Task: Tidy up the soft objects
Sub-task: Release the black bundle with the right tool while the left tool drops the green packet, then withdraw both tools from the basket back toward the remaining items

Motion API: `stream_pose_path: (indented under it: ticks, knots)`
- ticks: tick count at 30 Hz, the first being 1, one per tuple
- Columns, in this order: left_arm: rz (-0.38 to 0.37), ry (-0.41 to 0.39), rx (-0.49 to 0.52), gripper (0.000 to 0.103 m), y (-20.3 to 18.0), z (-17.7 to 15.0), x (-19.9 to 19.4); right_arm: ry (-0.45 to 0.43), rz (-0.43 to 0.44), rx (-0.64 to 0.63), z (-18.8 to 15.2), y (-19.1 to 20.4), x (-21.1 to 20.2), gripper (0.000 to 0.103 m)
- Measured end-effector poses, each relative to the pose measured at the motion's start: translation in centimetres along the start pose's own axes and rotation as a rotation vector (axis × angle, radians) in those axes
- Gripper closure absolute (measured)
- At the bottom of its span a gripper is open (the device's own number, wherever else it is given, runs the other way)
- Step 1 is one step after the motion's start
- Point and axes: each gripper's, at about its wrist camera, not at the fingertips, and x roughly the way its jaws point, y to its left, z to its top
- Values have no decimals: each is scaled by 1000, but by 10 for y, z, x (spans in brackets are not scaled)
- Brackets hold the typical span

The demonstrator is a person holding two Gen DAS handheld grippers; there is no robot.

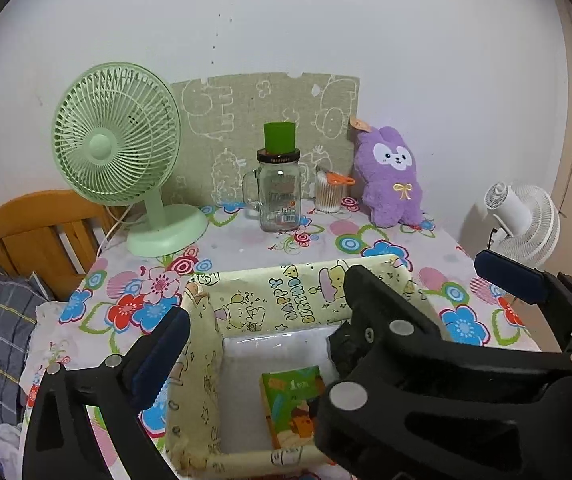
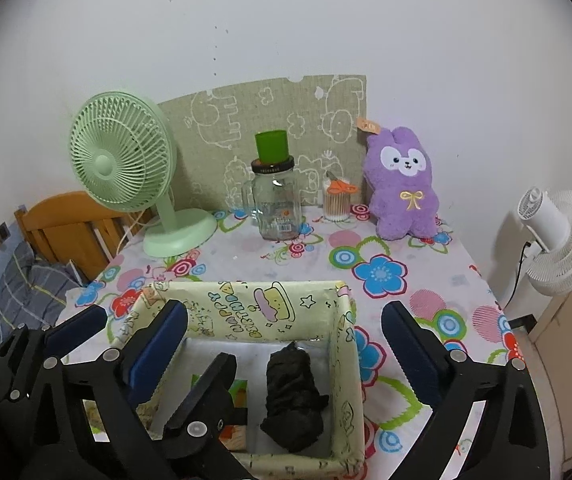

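We hold left gripper (image 1: 270, 320) and right gripper (image 2: 286, 344) spread, empty. Crumpled black soft bundle (image 2: 291, 396) lies below right jaws inside yellow cartoon-print fabric box (image 2: 246, 300). We lift straight, clear rim.

Two wrist fisheyes side by side, both angled down over the yellow box (image 1: 206, 308) (image 2: 341, 344) — close to it, facing the wall, left view nearer the green fan (image 1: 116, 136) (image 2: 120, 148), both sharing the floral table (image 1: 242, 240) (image 2: 246, 252) — and purple plush (image 1: 391, 178) (image 2: 403, 186)
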Motion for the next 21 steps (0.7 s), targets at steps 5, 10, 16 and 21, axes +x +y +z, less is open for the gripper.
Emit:
stream_pose_path:
  ticks: [5,10,16,21]
  knots:
    - [19,-25,1,0,-2,-1,-18,-14,0,-12,0,3,-18,2]
    - [35,-43,11,0,-3,-2,-38,-30,8,-16,-1,6,-38,2]
    - [24,-74,3,0,-3,-9,-67,-52,7,-29,-5,11,-67,2]
    - [8,-97,3,0,-3,-14,-87,-71,19,-48,-9,17,-91,2]
